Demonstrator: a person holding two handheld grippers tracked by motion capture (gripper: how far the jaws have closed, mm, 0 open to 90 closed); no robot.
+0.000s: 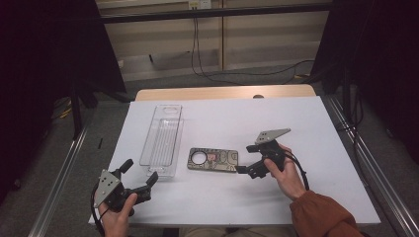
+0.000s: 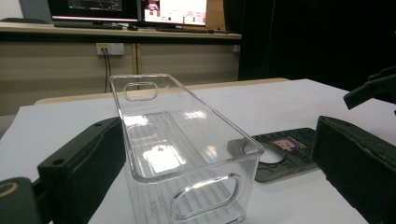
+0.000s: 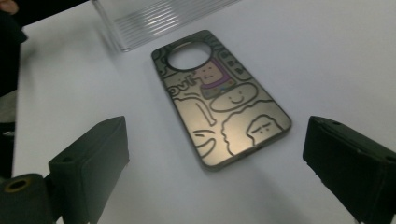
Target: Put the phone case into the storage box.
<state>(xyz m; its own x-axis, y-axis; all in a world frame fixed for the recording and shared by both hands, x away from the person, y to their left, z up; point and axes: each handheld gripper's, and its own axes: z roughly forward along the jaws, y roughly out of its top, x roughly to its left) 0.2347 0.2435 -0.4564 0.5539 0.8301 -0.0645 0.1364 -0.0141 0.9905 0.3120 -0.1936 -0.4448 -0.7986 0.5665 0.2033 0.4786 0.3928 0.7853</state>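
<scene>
A clear plastic bin (image 1: 160,140) lies lengthwise on the white table (image 1: 296,123), empty. Right of its near end rests a phone case (image 1: 212,159) with cartoon drawings and a round camera hole, lying flat. My left gripper (image 1: 141,173) is at the near left, open, its jaws pointing at the bin's near end. In the left gripper view the bin (image 2: 187,154) stands between the spread jaws of my left gripper (image 2: 217,128), apart from both. My right gripper (image 1: 245,159) is open just right of the case. In the right gripper view the case (image 3: 219,102) lies ahead of my right gripper (image 3: 215,126).
The table's wooden far edge (image 1: 225,92) borders a floor with cables. Metal rails (image 1: 368,158) run along both sides of the table. Monitors (image 2: 173,11) stand on a bench at the back in the left gripper view. An orange sleeve (image 1: 321,215) enters at the bottom right.
</scene>
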